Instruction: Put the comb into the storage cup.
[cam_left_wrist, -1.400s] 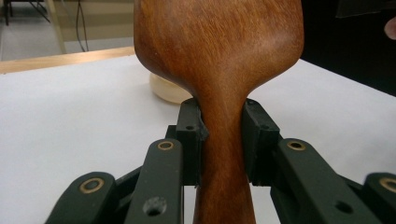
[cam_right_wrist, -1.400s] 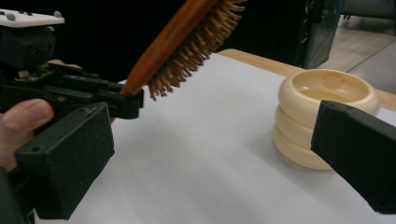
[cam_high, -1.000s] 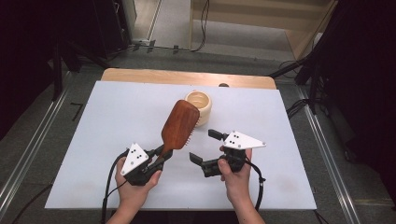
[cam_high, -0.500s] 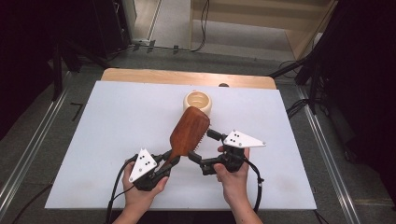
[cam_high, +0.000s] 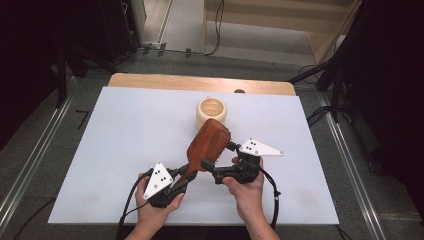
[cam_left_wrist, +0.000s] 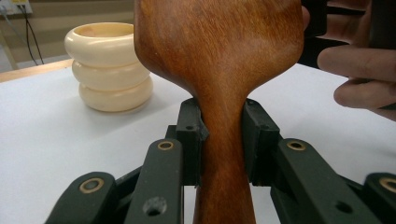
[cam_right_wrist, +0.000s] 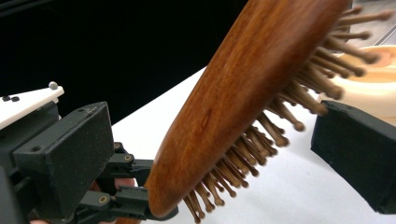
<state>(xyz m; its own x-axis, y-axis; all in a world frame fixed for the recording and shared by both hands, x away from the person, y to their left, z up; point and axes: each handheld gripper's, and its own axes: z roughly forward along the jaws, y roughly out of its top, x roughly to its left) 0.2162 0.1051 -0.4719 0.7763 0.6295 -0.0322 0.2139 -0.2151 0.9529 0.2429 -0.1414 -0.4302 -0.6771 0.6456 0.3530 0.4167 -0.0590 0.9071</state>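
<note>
Wooden, reddish-brown, the hairbrush (cam_high: 207, 144) is held clear of the white desk (cam_high: 115, 150), tilted so its paddle head rises away from the person toward the cream ringed pot (cam_high: 211, 112) standing just beyond it. The left tongs (cam_high: 181, 181) are clamped on the brush's narrow handle: in the left gripper view both black pads (cam_left_wrist: 190, 140) press the neck of the hairbrush (cam_left_wrist: 219, 74) from either side, just under where it flares into the head. The left hand (cam_high: 155, 210) comes in from the near edge, palm wrapped under its gripper, which points up and forward to the right.

The right hand (cam_high: 247, 187) sits close beside it, its gripper turned leftward toward the brush head. The right tongs (cam_high: 220, 156) stand apart, one jaw on each side of the head; in the right gripper view the bristles (cam_right_wrist: 280, 126) point toward the right-hand jaw, with a clear gap between jaws and brush on both sides.
</note>
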